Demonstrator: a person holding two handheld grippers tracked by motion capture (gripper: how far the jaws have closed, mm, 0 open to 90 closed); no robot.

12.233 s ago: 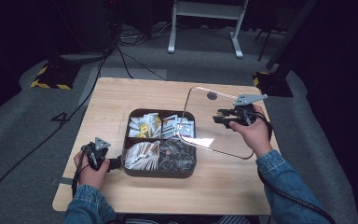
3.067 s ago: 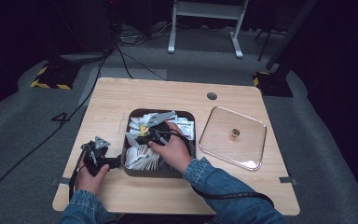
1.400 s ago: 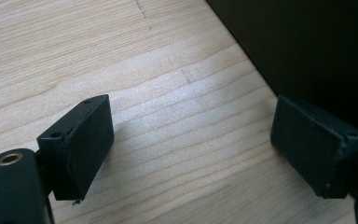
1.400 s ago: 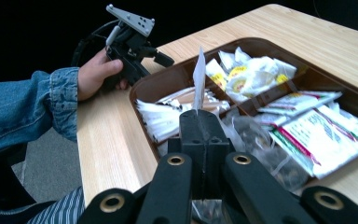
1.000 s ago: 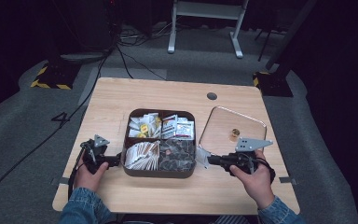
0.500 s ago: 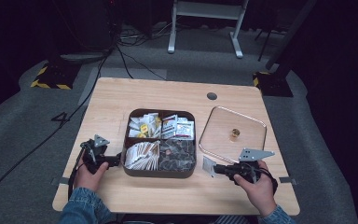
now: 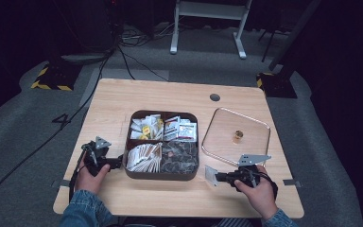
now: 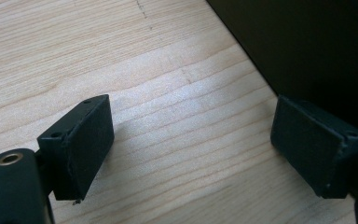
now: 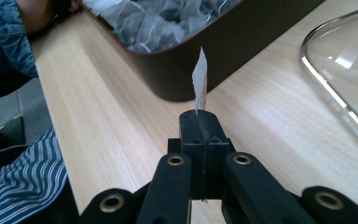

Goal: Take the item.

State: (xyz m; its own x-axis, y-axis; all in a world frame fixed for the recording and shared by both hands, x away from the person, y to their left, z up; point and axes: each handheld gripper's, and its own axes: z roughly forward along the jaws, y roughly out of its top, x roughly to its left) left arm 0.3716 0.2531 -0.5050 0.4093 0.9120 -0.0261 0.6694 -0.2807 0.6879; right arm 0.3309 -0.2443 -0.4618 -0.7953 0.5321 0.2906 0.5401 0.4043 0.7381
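Observation:
A dark brown tray [image 7: 128,142] with four compartments of packets and tea bags sits mid-table. My right gripper [image 7: 219,178] hovers low over the table off the tray's front right corner, shut on a small white packet [image 7: 211,174]. In the right gripper view the packet [image 9: 200,77] stands edge-on out of the shut gripper [image 9: 200,119], with the tray wall [image 9: 233,46] just beyond. My left gripper [image 7: 118,163] rests at the tray's left side. In the left gripper view it [image 8: 191,140] stands wide open over bare wood, beside the dark tray wall [image 8: 317,51].
A clear square lid [image 7: 257,125] with a small gold knob lies flat on the table right of the tray; its rim [image 9: 331,88] runs close by the right gripper. A round hole [image 7: 214,97] marks the table's back. Cables and a stand base lie on the floor beyond.
The right gripper, after reaching into the tray, has carried the white packet back toward the front right of the table. The left gripper has stayed put.

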